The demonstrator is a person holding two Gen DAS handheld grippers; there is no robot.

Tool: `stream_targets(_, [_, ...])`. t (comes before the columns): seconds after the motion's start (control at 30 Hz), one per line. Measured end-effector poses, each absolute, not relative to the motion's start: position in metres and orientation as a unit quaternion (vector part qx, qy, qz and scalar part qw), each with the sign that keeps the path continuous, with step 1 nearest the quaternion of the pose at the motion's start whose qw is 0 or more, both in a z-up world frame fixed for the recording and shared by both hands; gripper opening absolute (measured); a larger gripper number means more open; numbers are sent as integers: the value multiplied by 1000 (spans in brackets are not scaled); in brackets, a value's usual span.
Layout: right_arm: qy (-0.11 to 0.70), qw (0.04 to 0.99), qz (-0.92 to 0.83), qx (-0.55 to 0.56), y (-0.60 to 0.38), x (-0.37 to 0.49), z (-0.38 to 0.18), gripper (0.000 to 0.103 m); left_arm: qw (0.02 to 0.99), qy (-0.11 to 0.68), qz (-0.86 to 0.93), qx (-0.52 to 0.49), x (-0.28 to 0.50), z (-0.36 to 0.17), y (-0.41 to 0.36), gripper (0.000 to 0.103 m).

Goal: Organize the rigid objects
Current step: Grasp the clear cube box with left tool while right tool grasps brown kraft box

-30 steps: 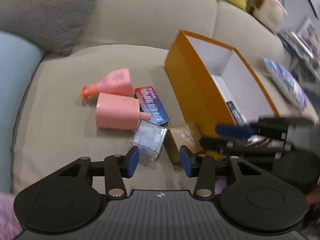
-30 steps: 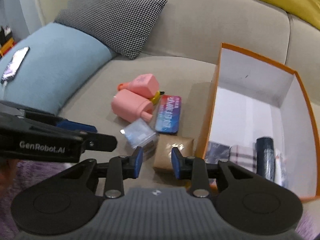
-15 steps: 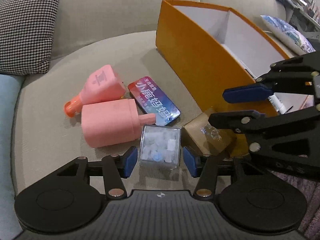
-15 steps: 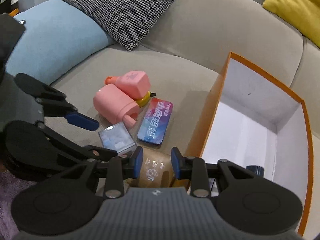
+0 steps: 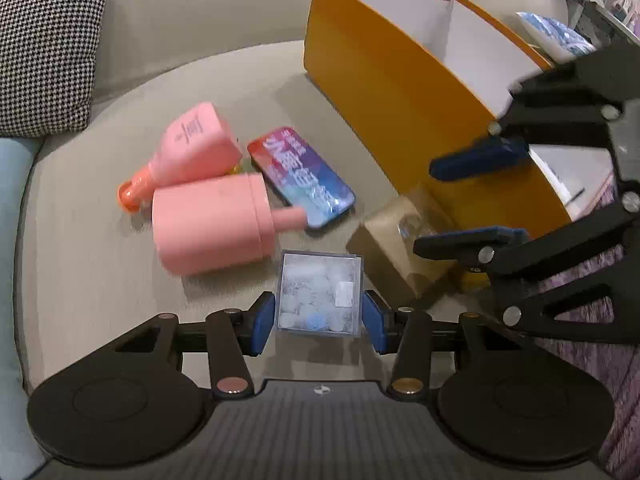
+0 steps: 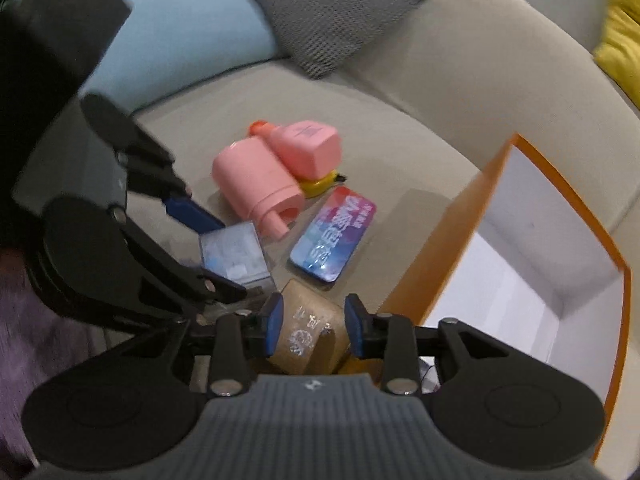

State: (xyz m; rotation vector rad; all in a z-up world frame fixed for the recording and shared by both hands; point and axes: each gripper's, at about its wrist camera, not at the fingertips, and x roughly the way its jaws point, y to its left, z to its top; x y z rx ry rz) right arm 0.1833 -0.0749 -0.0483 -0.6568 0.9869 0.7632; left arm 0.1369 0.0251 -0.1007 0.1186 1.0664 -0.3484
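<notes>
On the beige sofa seat lie a clear plastic box (image 5: 319, 293), a brown carton (image 5: 400, 248), a colourful flat tin (image 5: 301, 177), a pink cylinder (image 5: 212, 226) and a pink bottle with an orange cap (image 5: 188, 150). My left gripper (image 5: 319, 322) is open with its fingers either side of the clear box (image 6: 234, 254). My right gripper (image 6: 314, 326) is open with its fingers either side of the brown carton (image 6: 310, 334). An orange cardboard box (image 5: 400, 80) with a white inside stands to the right and also shows in the right wrist view (image 6: 520, 260).
A houndstooth cushion (image 5: 44, 48) and a light blue cushion (image 6: 188, 32) lean at the left. A yellow cushion (image 6: 620, 48) sits at the far right back. A small yellow object (image 6: 320, 184) lies under the pink bottle (image 6: 308, 146). A purple rug (image 5: 592, 300) lies below the sofa edge.
Both grippers moved forward and down. The left one now straddles the clear box, the right one straddles the brown carton. The objects on the sofa have not moved.
</notes>
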Motion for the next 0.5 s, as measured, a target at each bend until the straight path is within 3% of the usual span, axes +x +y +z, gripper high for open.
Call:
stream_targets(0.33, [445,626,464,-442,-56,174,-60,70,842,514,-160,43,126,-102,33,54])
stream_targets(0.5, [418,549,502,-522,-42,168,-72,73,842,512,-165,39,124,-103,36,54])
